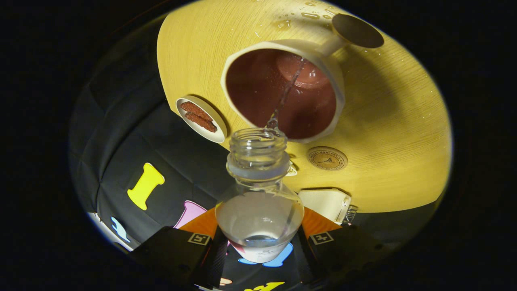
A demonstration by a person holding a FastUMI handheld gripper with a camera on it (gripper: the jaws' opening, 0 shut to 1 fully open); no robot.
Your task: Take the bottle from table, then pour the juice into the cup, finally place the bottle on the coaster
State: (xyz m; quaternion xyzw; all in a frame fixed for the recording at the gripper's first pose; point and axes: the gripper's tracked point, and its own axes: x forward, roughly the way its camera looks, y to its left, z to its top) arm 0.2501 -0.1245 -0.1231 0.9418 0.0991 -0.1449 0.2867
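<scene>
My gripper is shut on a clear plastic bottle, which I hold by its body between the fingers. The bottle is tilted, and its open mouth sits at the near rim of the cup. The cup is cream outside and brown inside, with a handle on its far side. A thin stream of clear liquid runs from the bottle mouth into the cup, and liquid pools at the bottom. Beyond the cup's handle a dark round coaster lies on the wooden table.
A small white dish holding two brown biscuits stands left of the cup. A round wooden disc with an emblem lies just right of the bottle neck. A cream object with a metal clip sits near the right finger. Droplets wet the table beyond the cup.
</scene>
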